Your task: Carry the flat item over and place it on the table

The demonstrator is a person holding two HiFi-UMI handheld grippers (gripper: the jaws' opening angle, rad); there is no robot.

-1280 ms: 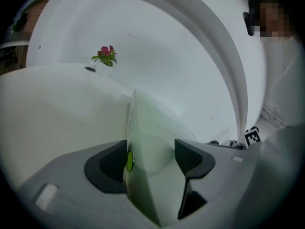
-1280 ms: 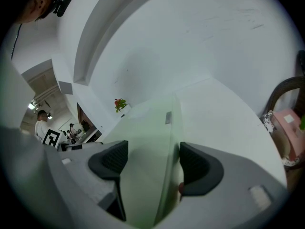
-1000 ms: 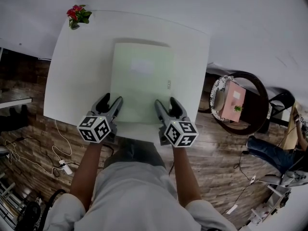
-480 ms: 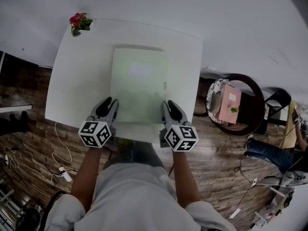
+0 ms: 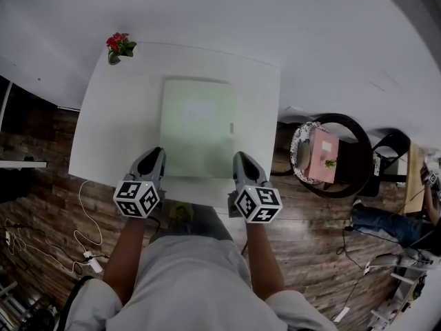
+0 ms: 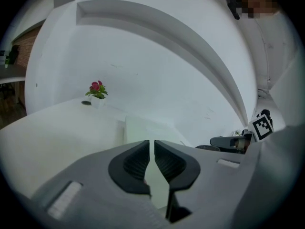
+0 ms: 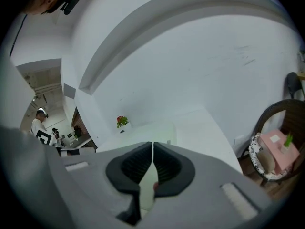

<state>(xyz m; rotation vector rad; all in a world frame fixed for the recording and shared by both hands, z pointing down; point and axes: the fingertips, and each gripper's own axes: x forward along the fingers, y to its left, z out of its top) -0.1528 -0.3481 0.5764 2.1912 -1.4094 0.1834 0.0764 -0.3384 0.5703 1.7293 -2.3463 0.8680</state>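
Gaping a second ago, left gripper and right gripper have just closed, empty, at the near corners of one flat item on one table.

person's legs cut by right edge, small mark on flat item unreadable

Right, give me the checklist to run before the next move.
1. Flat item lies flat on the table: ok.
2. Item sits inside the table's edges: ok.
3. Left gripper jaws have just been closing, nothing between them: ok.
4. Right gripper jaws have just been closing, now together and empty: ok.
5. Red flowers stand apart from the item: ok.
6. Both grippers are off the item's near edge: cannot tell.
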